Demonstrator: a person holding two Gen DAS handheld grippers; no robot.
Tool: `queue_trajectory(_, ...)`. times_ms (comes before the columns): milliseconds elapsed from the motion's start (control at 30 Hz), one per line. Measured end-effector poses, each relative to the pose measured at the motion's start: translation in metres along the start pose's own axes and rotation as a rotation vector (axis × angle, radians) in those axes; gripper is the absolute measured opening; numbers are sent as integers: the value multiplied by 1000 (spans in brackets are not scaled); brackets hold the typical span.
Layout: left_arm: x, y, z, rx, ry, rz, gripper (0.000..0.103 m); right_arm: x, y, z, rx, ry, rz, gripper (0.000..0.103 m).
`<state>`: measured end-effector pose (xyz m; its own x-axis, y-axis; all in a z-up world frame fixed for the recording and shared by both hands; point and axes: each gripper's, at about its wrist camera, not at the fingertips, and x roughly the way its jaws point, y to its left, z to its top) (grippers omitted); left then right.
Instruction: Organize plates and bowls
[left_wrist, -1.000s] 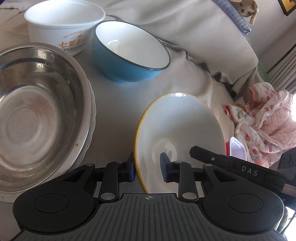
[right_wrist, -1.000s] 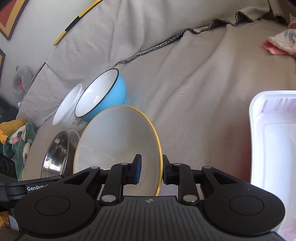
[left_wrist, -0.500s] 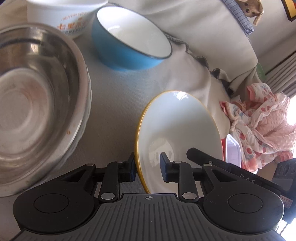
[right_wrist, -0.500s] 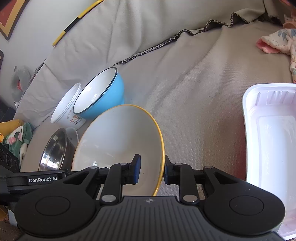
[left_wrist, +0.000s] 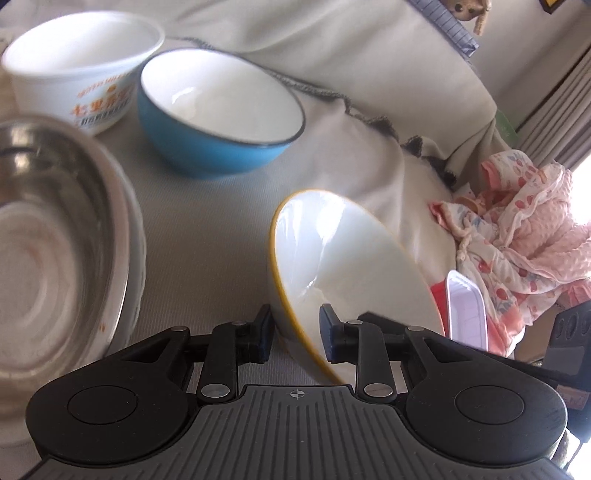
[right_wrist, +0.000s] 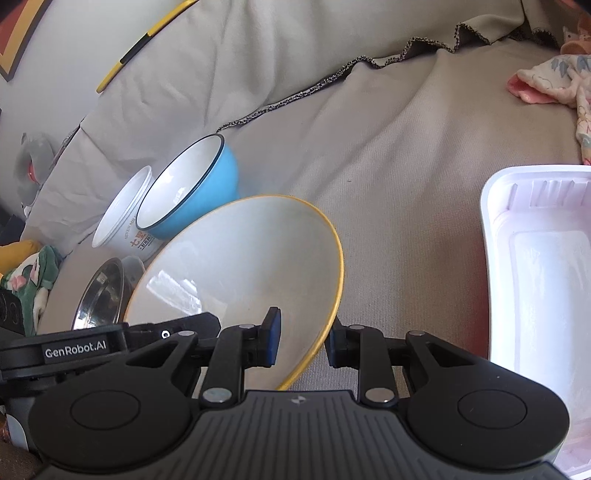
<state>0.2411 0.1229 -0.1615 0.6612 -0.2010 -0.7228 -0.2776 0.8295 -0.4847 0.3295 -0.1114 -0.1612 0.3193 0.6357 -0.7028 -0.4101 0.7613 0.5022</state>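
A white bowl with a yellow rim (left_wrist: 351, 258) (right_wrist: 240, 266) hangs tilted over the beige cover, held from both sides. My left gripper (left_wrist: 295, 334) is shut on its near wall, one pad outside and one inside. My right gripper (right_wrist: 301, 341) is shut on the opposite rim in the same way. Further back on the cover stand a blue bowl (left_wrist: 221, 114) (right_wrist: 192, 192) and a white paper bowl with orange print (left_wrist: 81, 74) (right_wrist: 125, 221). A steel bowl (left_wrist: 55, 240) (right_wrist: 99, 291) sits nested in a pale one at the left.
A white plastic tray (right_wrist: 535, 258) (left_wrist: 465, 314) lies to the right of the held bowl. A pink patterned cloth (left_wrist: 517, 229) (right_wrist: 546, 81) is bunched beyond it. The beige cover (right_wrist: 406, 166) rises into a backrest behind the bowls.
The yellow-rimmed bowl has tipped in the grip, lying flatter in the right wrist view and turned more edge-on in the left. Both grippers keep their hold.
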Motion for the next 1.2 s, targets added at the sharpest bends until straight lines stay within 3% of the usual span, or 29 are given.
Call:
queue_trajectory(200,5,2,4,-9,36,29,29,1,-1,-4,-6,25,25,25)
queue_trajectory(433,4,17,-1,-80,70,-4,27,3,-6,-5,12,41,40,25)
queue_trajectory(667,-21,6,15,-2,46,43,29,-15,0,12,-50,5,-14,25)
queue_trajectory(733,-41,9,26,-12,5,24,29,-31,7,22,-109,-38,-38,31)
queue_trajectory(833,-66,26,49,-95,-79,-44,29,-54,26,39,-236,-115,-71,49)
queue_trajectory(933,-68,56,71,-227,-114,40,29,-57,49,62,-318,-155,-110,52)
queue_trajectory(1000,-61,78,80,-313,-107,28,29,-46,59,80,-317,-127,-110,52)
queue_trajectory(1067,-55,93,89,-369,-102,2,29,-27,65,100,-275,-57,-52,52)
queue_trajectory(1200,-37,102,109,-355,-101,82,29,22,73,134,-141,58,42,52)
